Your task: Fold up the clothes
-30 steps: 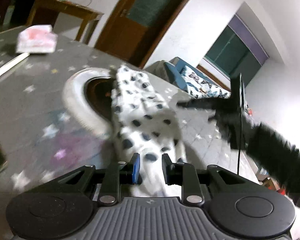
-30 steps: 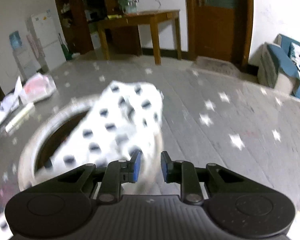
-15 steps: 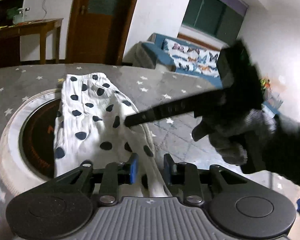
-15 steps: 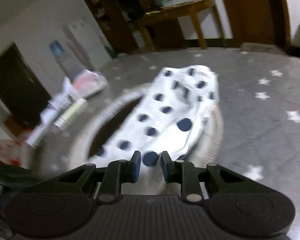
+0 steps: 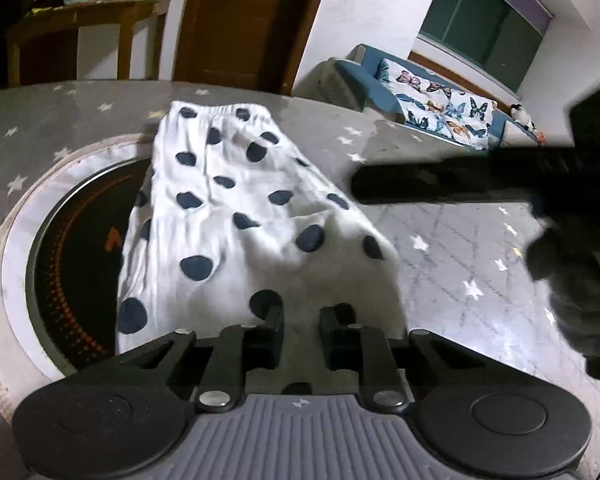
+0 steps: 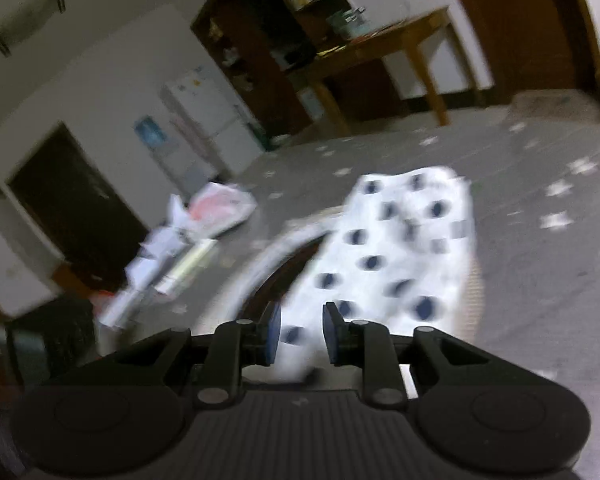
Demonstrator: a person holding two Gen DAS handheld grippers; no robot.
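A white garment with dark polka dots (image 5: 228, 216) lies on the grey star-print tablecloth (image 5: 440, 240), partly over a round white-rimmed cooker plate (image 5: 16, 240). My left gripper (image 5: 300, 320) is at its near edge; the jaws are closing, with white cloth filling the narrow gap. The right gripper (image 5: 360, 184), a black bar held by a dark gloved hand (image 5: 572, 280), reaches in from the right to the garment's right edge. In the blurred right wrist view, the garment (image 6: 400, 248) runs between the near-shut pads of the right gripper (image 6: 298, 332).
A plastic bag and loose papers (image 6: 216, 208) lie at the table's left side. Beyond the table stand a wooden side table (image 5: 88, 8), a brown door, a fridge (image 6: 204, 120), dark shelves and a blue sofa with a butterfly cover (image 5: 440, 96).
The left gripper has swung across and down, and the garment has gone from hanging stretched to lying across the cooker plate. The right gripper has turned towards the room's left side.
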